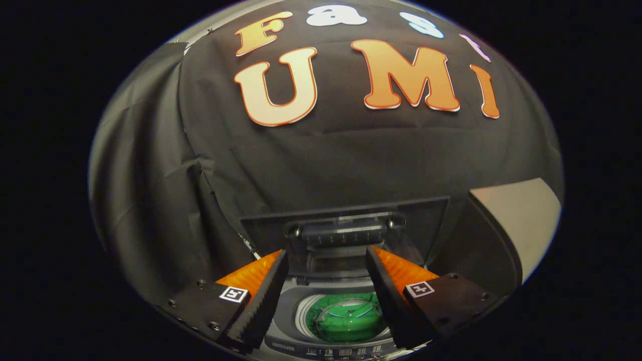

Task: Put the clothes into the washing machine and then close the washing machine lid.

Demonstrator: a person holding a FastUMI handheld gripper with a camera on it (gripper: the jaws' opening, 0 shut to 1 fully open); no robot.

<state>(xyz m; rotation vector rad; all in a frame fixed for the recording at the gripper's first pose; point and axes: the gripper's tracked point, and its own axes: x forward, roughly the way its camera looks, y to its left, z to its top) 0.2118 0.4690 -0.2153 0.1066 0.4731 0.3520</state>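
Down at the bottom of the picture, the gripper (327, 260) has its two fingers spread wide apart, and they hold nothing. Between the fingers, low in the middle, sits the washing machine (296, 301) with its round tub open. Inside the tub lie the green clothes (346, 316). Just above, in the lower middle, the washing machine lid (346, 228) stands up against the dark cloth wall (150, 175). At the lower right, beside the machine, there is a pale flat patch (524, 215).
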